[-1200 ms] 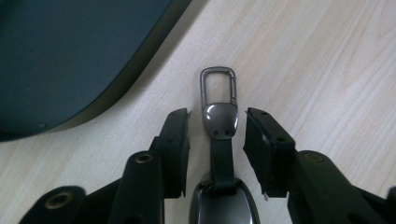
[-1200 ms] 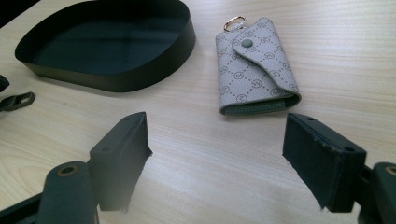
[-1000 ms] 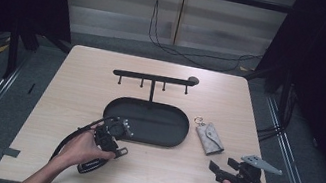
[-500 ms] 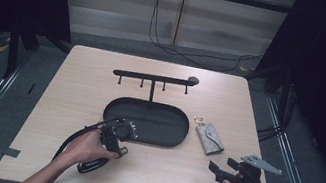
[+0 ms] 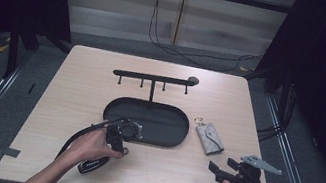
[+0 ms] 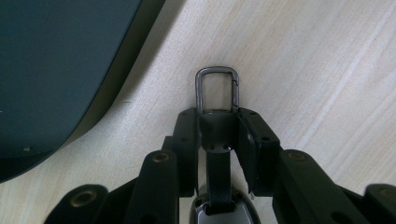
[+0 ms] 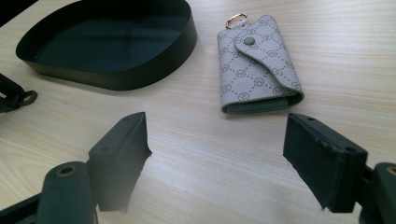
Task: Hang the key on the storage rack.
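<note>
While the left gripper is clamping the strap just behind its clip, beside the tray, the clip is best lifted level; the right gripper is idling open, pouch ahead.

In the high view the table is evenly lit from above, while the surroundings from 9 to 3 o'clock are almost black; the picture is soft and grainy. The tray throws a soft shadow toward 6 o'clock. In both gripper views the wood is bright and sharp, but the near jaws at 6 o'clock are blurred.
</note>
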